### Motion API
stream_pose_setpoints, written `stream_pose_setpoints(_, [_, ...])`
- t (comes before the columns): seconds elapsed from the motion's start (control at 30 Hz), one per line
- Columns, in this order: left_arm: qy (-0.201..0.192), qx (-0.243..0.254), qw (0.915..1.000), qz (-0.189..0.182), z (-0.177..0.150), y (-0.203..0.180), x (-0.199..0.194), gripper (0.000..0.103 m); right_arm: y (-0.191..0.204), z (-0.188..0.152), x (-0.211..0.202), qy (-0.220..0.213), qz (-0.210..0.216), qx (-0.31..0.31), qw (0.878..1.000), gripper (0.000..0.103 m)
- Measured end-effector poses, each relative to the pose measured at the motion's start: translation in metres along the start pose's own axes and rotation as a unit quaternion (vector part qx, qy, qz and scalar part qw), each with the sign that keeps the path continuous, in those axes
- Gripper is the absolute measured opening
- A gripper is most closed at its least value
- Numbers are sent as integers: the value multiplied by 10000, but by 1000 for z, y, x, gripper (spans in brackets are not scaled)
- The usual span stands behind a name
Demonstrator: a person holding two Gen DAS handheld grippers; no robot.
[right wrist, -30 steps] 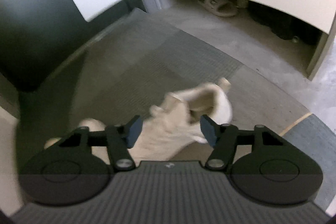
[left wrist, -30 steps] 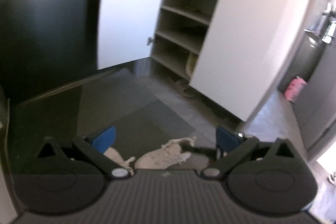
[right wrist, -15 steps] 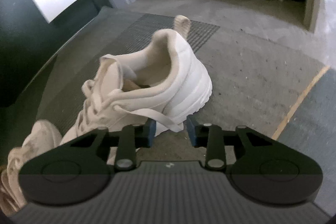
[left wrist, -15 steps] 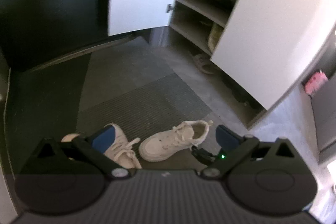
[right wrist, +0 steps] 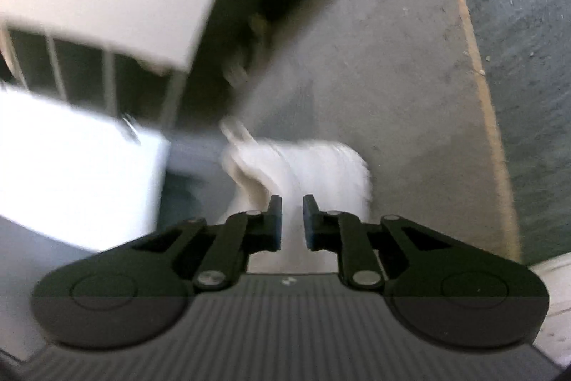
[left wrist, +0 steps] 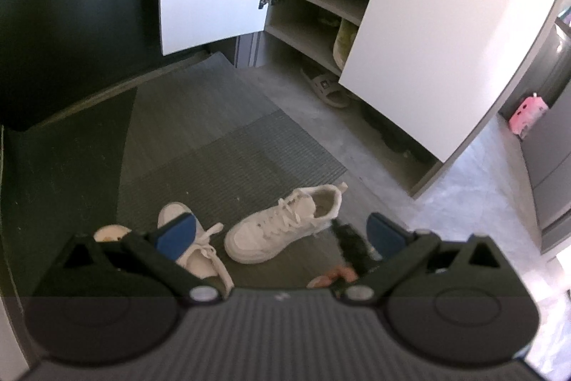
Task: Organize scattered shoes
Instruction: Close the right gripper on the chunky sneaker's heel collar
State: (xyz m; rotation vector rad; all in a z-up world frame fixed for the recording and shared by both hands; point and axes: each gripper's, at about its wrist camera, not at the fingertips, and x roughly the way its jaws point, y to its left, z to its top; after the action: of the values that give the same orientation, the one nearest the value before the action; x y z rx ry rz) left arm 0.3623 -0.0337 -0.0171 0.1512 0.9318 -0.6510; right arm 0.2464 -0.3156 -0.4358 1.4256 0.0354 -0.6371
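White lace-up sneaker (right wrist: 307,174) now between right gripper (right wrist: 292,220)'s closing jaws, heel-first; left gripper (left wrist: 282,231) hanging wide open; shelving next, probably.

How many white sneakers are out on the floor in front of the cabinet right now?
2. One white sneaker lies on the mat's near edge, right gripper closing at its heel. The other sneaker lies left of it, partly behind the left gripper. More may be hidden.
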Motion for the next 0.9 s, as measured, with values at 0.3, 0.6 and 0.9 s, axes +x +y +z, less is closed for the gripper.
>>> stream_pose_setpoints(0.3, [98,-3,9999,-75,-2,-2,-4,103,4,12,-9,213,-569,-1565,9858,18])
stream_pose_setpoints(0.6, [316,12,9990,-310,-4,-13,-1,103,52,-36,12,1012,-1046,-4338,8892,38])
stream_pose_setpoints(0.9, [392,238,9989,-130,-4,-23,16,103,46,-92,12,842,-1740,-5423,8176,42])
